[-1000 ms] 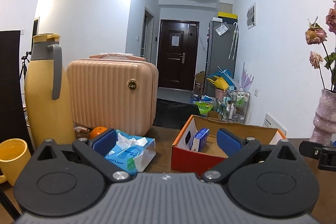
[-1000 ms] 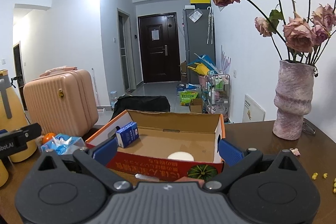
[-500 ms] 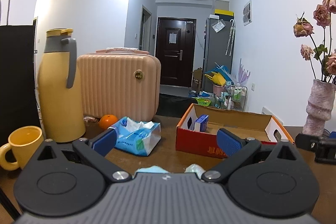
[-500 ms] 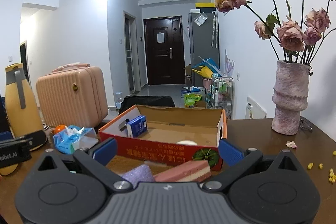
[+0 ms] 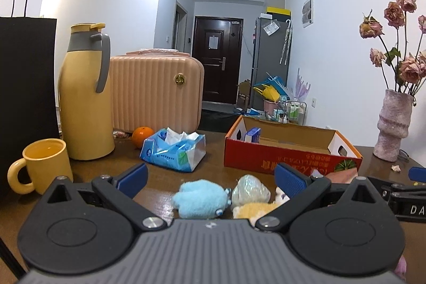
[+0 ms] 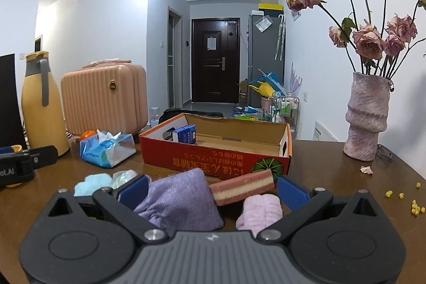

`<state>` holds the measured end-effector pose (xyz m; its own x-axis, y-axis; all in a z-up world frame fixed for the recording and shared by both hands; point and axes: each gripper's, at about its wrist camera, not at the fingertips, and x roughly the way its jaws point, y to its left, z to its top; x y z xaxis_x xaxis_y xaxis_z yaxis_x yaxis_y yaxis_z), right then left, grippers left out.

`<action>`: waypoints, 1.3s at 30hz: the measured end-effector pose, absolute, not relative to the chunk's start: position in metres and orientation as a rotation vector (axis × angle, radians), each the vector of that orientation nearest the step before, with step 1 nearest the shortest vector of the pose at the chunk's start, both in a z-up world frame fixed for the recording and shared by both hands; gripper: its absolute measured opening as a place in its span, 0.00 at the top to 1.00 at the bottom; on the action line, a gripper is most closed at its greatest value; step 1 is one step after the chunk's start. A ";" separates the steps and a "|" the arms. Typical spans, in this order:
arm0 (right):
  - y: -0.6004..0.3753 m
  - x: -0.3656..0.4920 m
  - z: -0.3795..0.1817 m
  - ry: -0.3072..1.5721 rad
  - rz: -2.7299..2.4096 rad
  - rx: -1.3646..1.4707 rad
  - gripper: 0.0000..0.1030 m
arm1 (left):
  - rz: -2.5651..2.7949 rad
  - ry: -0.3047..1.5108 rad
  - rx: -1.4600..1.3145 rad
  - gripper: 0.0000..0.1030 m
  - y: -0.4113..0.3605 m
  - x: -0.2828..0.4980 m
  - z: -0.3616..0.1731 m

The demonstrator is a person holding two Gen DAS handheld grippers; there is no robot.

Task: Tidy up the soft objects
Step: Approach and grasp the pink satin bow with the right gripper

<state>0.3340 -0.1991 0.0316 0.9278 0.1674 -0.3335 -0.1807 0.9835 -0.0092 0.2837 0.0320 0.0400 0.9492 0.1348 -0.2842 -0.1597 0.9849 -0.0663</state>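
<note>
We see a fuzzy blue plush toy (image 5: 200,198) between our open left tool (image 5: 210,177); a purple cloth pouch (image 6: 181,200) between our open right tool (image 6: 213,188).

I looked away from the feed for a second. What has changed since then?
Both grippers have drawn back from the cardboard box and tilted down. That brought the soft things into view: blue plush ahead of the left gripper, purple cloth and pink sponge ahead of the right gripper. Nothing was grasped; both stay open. Box, tissue pack and vase are unmoved.
</note>
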 end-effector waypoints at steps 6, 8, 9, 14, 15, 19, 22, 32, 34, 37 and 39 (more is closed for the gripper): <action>-0.204 0.319 0.029 0.352 0.173 -0.051 0.00 | 0.121 0.309 -0.084 0.00 0.035 0.270 0.031; -0.207 0.313 0.029 0.358 0.167 -0.059 0.00 | 0.110 0.320 -0.079 0.00 0.034 0.266 0.029; -0.208 0.310 0.029 0.362 0.164 -0.065 0.00 | 0.106 0.323 -0.076 0.00 0.034 0.265 0.027; -0.213 0.299 0.021 0.404 0.154 -0.102 0.00 | 0.094 0.336 -0.061 0.00 0.033 0.258 0.021; -0.214 0.297 0.019 0.417 0.152 -0.110 0.00 | 0.093 0.340 -0.059 0.00 0.032 0.257 0.020; -0.218 0.293 0.007 0.478 0.150 -0.123 0.00 | 0.091 0.364 -0.063 0.00 0.034 0.255 0.014; -0.220 0.292 -0.003 0.526 0.145 -0.128 0.00 | 0.092 0.378 -0.071 0.00 0.038 0.252 0.011; -0.221 0.293 -0.032 0.637 0.156 -0.134 0.00 | 0.083 0.412 -0.072 0.00 0.041 0.248 0.003; -0.221 0.295 -0.036 0.655 0.169 -0.126 0.00 | 0.083 0.415 -0.071 0.00 0.041 0.248 0.002; -0.221 0.298 -0.041 0.670 0.191 -0.102 0.05 | 0.085 0.417 -0.072 0.00 0.042 0.247 0.001; -0.221 0.299 -0.042 0.674 0.206 -0.091 0.08 | 0.086 0.421 -0.076 0.00 0.043 0.247 0.001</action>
<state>0.2994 -0.2213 -0.0419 0.7621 0.1602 -0.6273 -0.2188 0.9756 -0.0167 0.2473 0.0426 0.0011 0.9093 0.0681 -0.4106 -0.0995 0.9935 -0.0556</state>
